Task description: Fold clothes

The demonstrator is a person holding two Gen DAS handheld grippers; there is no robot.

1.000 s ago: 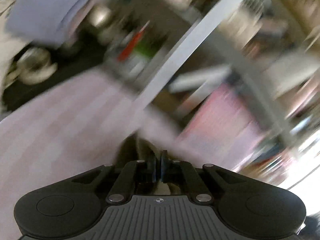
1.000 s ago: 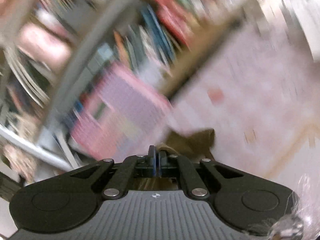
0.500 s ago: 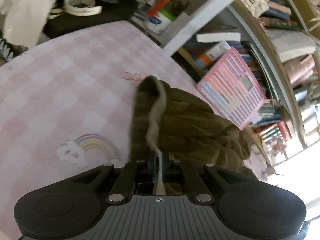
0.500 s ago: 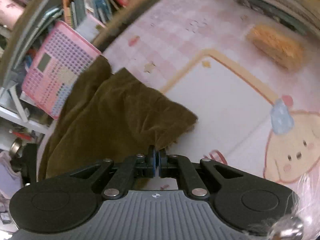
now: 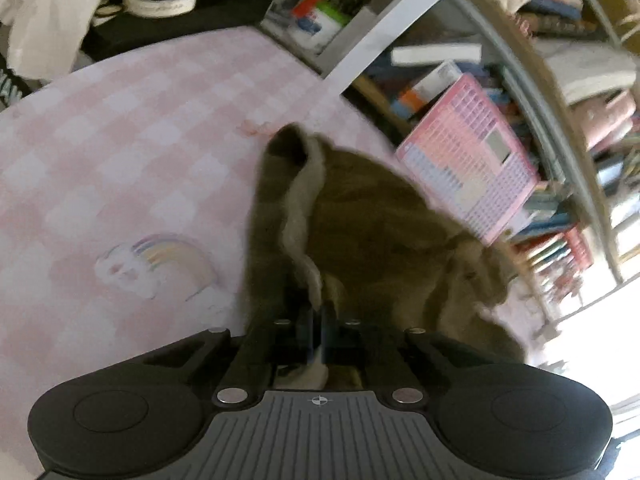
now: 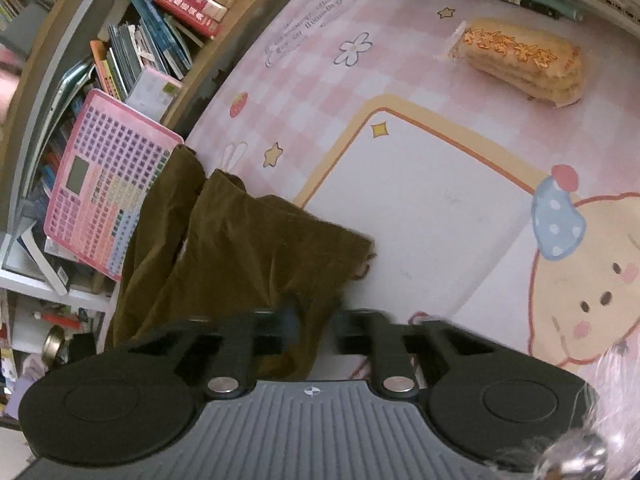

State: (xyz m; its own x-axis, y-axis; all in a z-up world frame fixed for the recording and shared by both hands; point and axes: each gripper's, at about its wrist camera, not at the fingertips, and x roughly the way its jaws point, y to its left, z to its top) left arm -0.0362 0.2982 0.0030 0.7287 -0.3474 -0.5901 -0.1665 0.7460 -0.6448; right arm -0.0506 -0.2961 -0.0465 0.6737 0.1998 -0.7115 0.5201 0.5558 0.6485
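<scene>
- My left gripper (image 5: pixel 318 320) is pinched shut on the pale inner edge of the brown garment (image 5: pixel 380 232).
- My right gripper (image 6: pixel 314 320) is blurred. Its jaws look slightly parted, with cloth lying between them.
- The garment lies on the pink checked mat (image 5: pixel 120 140), directly ahead of both grippers.
- Its long axis runs away from me toward the mat's far edge.
- Judgement: neither hand is nearer, so the next fold should run along that axis.
</scene>
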